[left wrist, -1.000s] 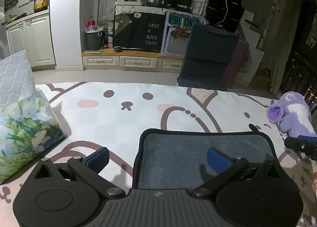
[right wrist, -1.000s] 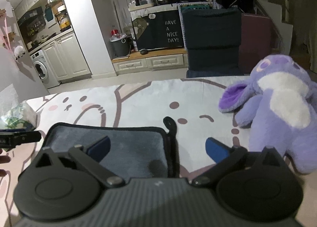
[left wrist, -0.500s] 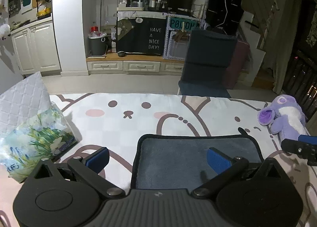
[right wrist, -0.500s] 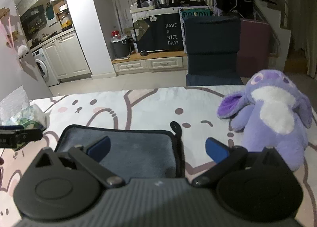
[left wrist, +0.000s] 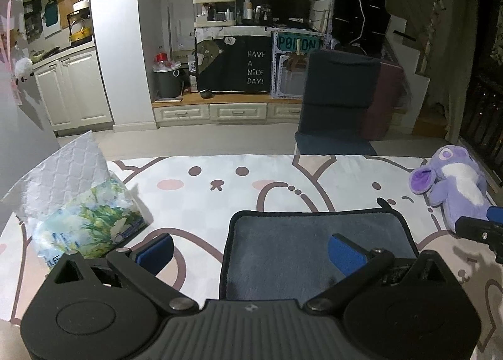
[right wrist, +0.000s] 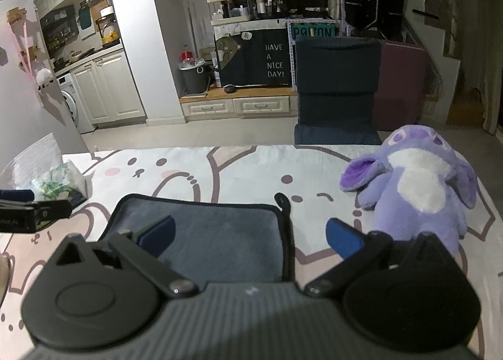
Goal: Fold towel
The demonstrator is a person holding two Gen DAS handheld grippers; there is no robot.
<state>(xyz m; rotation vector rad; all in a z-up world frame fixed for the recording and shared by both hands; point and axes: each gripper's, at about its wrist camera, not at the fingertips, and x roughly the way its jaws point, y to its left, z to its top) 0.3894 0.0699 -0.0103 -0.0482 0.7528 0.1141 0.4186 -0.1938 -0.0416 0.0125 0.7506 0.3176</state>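
At this moment you had the dark grey plush towel with black trim (left wrist: 317, 243) lying flat on the bed, on a white sheet printed with pink-cheeked cartoon animal faces (left wrist: 220, 184), close to the near edge and roughly midway along it. It read as a neat rectangle with rounded corners and a small black hanging loop (right wrist: 282, 199) sticking out at its far right corner; whether it was already a doubled layer could not be told from these views, so I judged the folding to be either partly done or not yet begun, with at least one more fold left. Your left gripper (left wrist: 250, 250) was spread wide, its blue pads straddling the towel's left edge, gripping nothing. Your right gripper (right wrist: 250, 236) was likewise spread wide across the towel's right edge, also empty. Both hovered near the towel's near corners, so a pinch on those corners seemed the likely next step. The purple and white plush toy (right wrist: 418, 190) lay at the right edge of the bed, apart from the towel, and the floral-printed tissue pack (left wrist: 85, 225) with the grey quilted pillow (left wrist: 63, 174) sat toward the left edge.
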